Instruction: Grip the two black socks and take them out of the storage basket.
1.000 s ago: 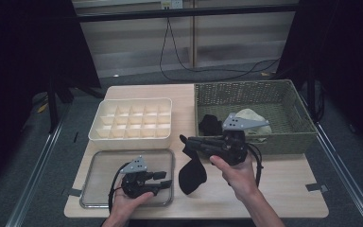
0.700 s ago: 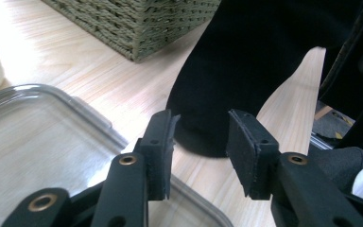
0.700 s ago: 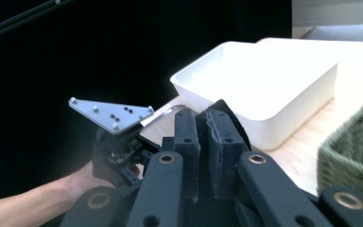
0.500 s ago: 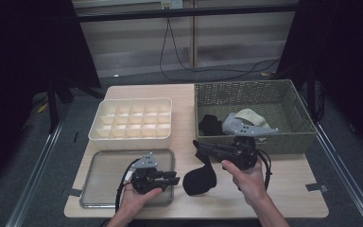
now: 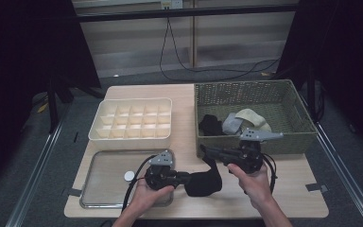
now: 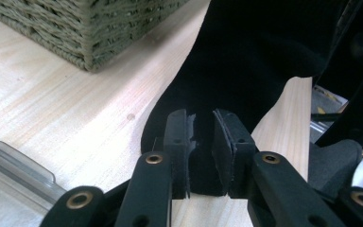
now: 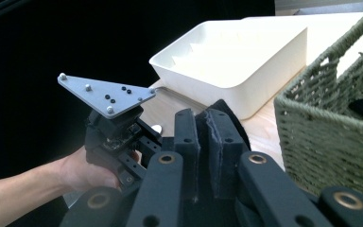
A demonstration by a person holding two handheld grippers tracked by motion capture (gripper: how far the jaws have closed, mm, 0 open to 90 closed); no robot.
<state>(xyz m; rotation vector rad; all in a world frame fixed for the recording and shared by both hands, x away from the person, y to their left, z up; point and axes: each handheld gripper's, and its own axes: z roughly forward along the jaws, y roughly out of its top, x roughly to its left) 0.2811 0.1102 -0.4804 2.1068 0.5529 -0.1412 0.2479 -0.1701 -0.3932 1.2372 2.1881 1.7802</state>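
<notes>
black sock (image 5: 203, 182) hangs between my two grippers at the front of the wooden table (image 5: 288, 198), just ahead of the woven basket (image 5: 290, 101) and to the right of the metal tray (image 5: 106, 187). my right gripper (image 5: 205, 151) pinches its upper end with the jaws clamped tight on the fabric, which in the right gripper view sits as a thin dark strip between the pads (image 7: 217, 142). my left gripper (image 5: 185, 178) meets the lower end lying on the table; its jaws have just been closing, and in the left gripper view they stand narrow with the sock's edge (image 6: 246, 61) between them. the pads look close on the cloth, pressing it. the white divided box (image 5: 132, 124) sits behind the tray, and a small white disc (image 5: 129, 175) lies in the tray.
</notes>
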